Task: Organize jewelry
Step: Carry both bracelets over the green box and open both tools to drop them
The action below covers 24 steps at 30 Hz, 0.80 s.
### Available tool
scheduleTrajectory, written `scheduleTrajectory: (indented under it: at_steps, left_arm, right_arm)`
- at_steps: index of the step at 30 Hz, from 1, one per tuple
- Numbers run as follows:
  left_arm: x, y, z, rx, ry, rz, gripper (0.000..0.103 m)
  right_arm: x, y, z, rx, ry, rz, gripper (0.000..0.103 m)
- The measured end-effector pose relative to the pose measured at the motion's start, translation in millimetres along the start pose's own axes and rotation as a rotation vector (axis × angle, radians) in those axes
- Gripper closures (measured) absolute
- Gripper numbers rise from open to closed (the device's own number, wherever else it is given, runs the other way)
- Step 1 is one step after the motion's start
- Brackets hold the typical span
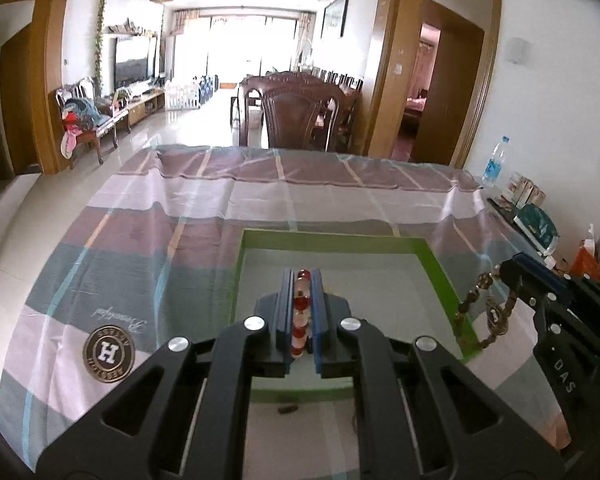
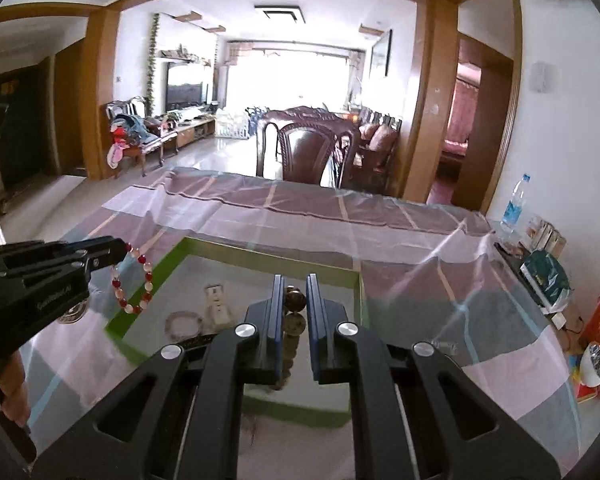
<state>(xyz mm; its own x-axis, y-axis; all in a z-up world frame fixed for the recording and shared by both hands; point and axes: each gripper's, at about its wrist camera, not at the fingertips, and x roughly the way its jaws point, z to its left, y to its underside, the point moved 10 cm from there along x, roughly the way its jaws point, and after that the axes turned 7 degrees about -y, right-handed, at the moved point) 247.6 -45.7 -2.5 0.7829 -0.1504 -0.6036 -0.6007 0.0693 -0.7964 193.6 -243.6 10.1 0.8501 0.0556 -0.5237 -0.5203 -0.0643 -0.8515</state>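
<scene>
Nearest, the left gripper (image 1: 302,280) is clamped on a red and white bead bracelet (image 2: 134,280) hanging as a limp loop above the green-rimmed tray (image 1: 440,264), and the right gripper (image 2: 292,284) pinches a brown bead chain (image 1: 488,312) with a coin-like pendant. Both strands look light, floppy and smooth, so a hold across the beads seems safest. Farther in the tray lie a pale bracelet (image 2: 183,325) and a small white card (image 2: 216,304).

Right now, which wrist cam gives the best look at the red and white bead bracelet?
Right wrist view. The red and white bead bracelet hangs there as a full open loop from the left gripper, above the green tray. The left wrist view shows it only edge-on, a short bead column pinched between its own fingers.
</scene>
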Motion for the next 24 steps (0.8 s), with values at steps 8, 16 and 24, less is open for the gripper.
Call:
scheduleTrajectory:
  at_steps: [8,16,24]
  left_arm:
    - [60,27,2,0.023,-0.038,0.105,0.095]
    - [51,36,6,0.047,-0.054,0.08,0.067]
    - [-6,91,53,0.058,-0.114,0.086,0.063]
  right_arm:
    - [70,47,-5,0.082,-0.023,0.177,0.092]
    - [60,55,-4,0.085,-0.014,0.19,0.063]
    - [11,111,10,0.071,-0.148,0.252,0.063]
